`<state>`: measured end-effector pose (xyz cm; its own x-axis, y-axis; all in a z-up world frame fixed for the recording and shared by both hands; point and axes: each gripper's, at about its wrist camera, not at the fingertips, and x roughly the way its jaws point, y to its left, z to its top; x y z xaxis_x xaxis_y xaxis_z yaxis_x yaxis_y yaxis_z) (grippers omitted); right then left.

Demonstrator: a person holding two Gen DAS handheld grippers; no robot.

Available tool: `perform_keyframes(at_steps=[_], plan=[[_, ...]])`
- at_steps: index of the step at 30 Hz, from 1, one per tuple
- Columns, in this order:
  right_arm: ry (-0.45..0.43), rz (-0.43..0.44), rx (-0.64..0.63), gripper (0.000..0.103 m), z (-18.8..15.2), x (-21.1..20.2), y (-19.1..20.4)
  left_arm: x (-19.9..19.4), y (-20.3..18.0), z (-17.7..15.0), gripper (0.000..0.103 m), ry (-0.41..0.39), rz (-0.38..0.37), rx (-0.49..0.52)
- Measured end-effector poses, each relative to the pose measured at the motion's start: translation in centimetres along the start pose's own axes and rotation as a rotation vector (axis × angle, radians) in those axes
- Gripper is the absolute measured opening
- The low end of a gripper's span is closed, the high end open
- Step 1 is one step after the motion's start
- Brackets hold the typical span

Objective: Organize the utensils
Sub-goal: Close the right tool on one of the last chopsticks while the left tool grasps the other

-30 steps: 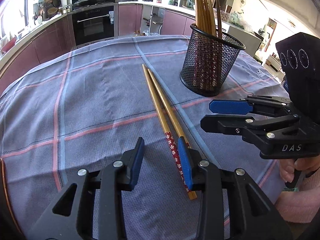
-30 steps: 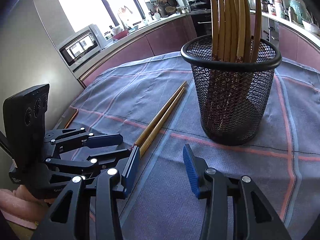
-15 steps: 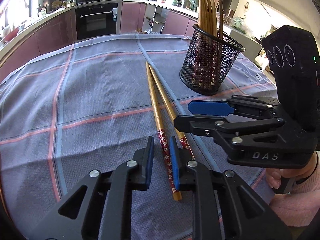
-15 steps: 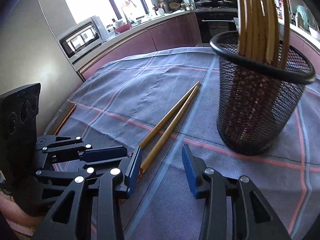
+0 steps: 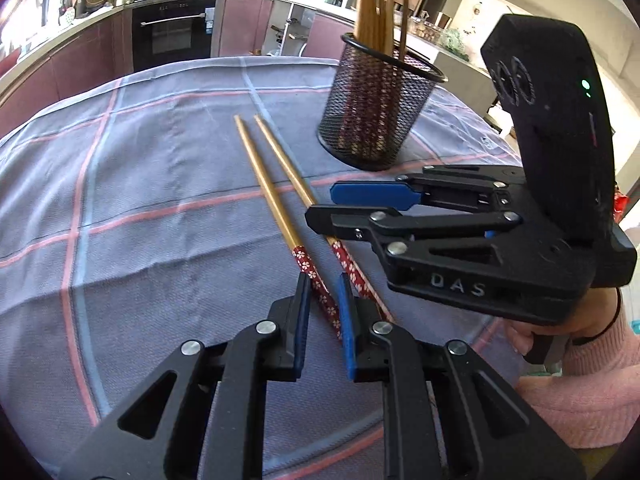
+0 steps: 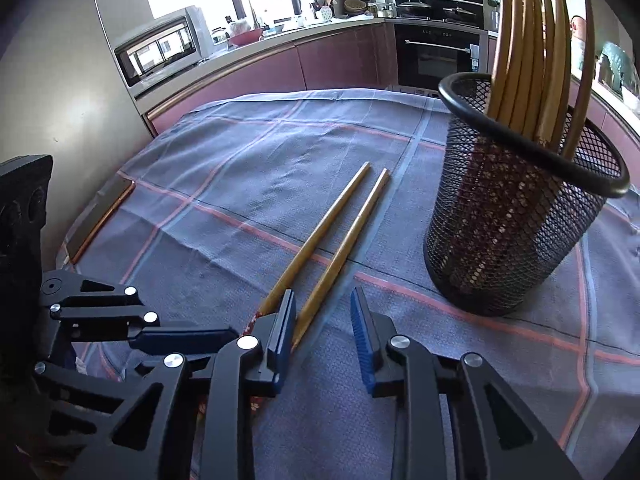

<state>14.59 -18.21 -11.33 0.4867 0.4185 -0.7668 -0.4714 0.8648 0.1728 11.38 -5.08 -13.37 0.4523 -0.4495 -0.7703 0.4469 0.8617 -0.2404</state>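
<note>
- Since a second ago, both tools have squeezed in, and the left tool [image 5: 323,286] has slid sideways, so a chopstick now sits between its blue pads.
- Left tool: its pads are nearly pressed together, pinching the red flowered end of the left chopstick [image 5: 276,204]. That stick lies on the table [image 5: 160,184], pointing away from the tool.
- Right tool [image 6: 323,312]: its jaws are closing. The right chopstick [image 6: 344,248] lies between them, close beside the left-hand pad. I cannot tell if that pad touches it, and the other pad is clearly apart from it.
- Seen from the left tool, the right tool crosses over the right chopstick from the right side.
- A hand [image 5: 532,334] in a pink sleeve [image 5: 580,372] holds the right tool.
- The black mesh cup [image 6: 516,224] stands ahead and to the right of both tools, full of more chopsticks [image 6: 528,60] standing up.
- A blue cloth [image 6: 280,168] with pink lines covers the table.
</note>
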Motion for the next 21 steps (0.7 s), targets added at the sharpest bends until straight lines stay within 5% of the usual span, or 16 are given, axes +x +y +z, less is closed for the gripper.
perform_keyframes(at_steps=[12, 21], plan=[[-0.003, -0.034, 0.024, 0.023, 0.4, 0.2, -1.3, 0.5, 2.4, 3.4, 0.015, -0.045, 0.042, -0.028], [-0.014, -0.045, 0.033, 0.022, 1.3, 1.1, -1.6, 2.9, 2.4, 6.5, 0.015, -0.005, 0.085, 0.003]])
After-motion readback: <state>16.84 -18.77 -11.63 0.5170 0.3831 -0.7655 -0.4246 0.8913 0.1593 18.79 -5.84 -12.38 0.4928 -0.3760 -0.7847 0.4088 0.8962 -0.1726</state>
